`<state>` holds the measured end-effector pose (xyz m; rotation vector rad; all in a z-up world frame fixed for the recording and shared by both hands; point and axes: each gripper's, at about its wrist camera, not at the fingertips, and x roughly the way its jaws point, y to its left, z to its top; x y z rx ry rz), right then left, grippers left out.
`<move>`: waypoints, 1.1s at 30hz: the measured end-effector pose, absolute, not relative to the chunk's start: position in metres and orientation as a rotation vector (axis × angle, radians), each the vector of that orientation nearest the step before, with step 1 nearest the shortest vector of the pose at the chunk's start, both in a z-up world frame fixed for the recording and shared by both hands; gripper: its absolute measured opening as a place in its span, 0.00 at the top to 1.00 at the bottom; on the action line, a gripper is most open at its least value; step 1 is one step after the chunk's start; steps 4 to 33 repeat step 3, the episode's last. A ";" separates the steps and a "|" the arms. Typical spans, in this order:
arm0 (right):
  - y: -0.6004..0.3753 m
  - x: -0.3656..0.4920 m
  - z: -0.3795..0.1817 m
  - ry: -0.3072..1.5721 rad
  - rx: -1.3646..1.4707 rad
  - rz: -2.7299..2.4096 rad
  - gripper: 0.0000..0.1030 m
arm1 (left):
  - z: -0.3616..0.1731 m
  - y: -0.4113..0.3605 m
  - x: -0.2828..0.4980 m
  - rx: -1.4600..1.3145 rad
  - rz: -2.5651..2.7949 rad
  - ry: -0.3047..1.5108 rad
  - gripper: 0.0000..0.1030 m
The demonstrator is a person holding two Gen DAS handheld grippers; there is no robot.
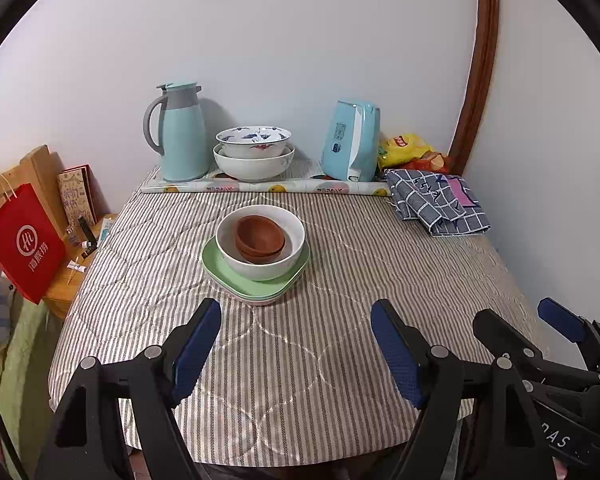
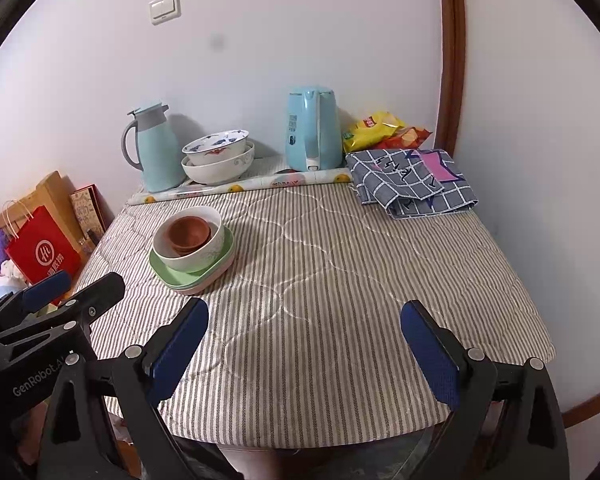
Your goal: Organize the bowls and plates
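In the middle of the striped table stands one stack: brown bowls (image 1: pixel 259 239) nested inside a white bowl (image 1: pixel 260 268), which rests on green plates (image 1: pixel 216 268) with a pink plate at the bottom. The right wrist view shows the same brown bowls (image 2: pixel 188 232), white bowl (image 2: pixel 196 262) and green plates (image 2: pixel 164 274) at the left. At the back, a blue-patterned bowl (image 1: pixel 253 142) sits in a larger white bowl (image 1: pixel 254 168). My left gripper (image 1: pixel 296 322) stands open short of the stack. My right gripper (image 2: pixel 304 320) is open over bare cloth, to the right of the stack.
A teal thermos jug (image 1: pixel 178 132) and a blue kettle (image 1: pixel 352 140) stand at the back on a rolled mat (image 1: pixel 260 189). A checked cloth (image 1: pixel 436 200) and snack bags (image 1: pixel 408 150) lie at the back right. A red paper bag (image 1: pixel 24 240) stands left of the table.
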<state>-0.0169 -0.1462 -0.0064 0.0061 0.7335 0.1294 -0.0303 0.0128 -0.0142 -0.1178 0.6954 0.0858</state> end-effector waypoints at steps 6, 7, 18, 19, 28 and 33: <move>-0.144 -0.011 -0.011 0.744 0.004 0.135 0.07 | -0.018 0.014 -0.026 -0.122 0.086 0.704 0.26; -0.144 -0.011 -0.011 0.744 0.004 0.135 0.07 | -0.018 0.014 -0.026 -0.122 0.086 0.704 0.26; -0.144 -0.011 -0.011 0.744 0.004 0.135 0.07 | -0.018 0.014 -0.026 -0.122 0.086 0.704 0.26; -0.144 -0.011 -0.011 0.744 0.004 0.135 0.07 | -0.018 0.014 -0.026 -0.122 0.086 0.704 0.26; -0.144 -0.011 -0.011 0.744 0.004 0.135 0.07 | -0.018 0.014 -0.026 -0.122 0.086 0.704 0.26; -0.144 -0.011 -0.011 0.744 0.004 0.135 0.07 | -0.018 0.014 -0.026 -0.122 0.086 0.704 0.26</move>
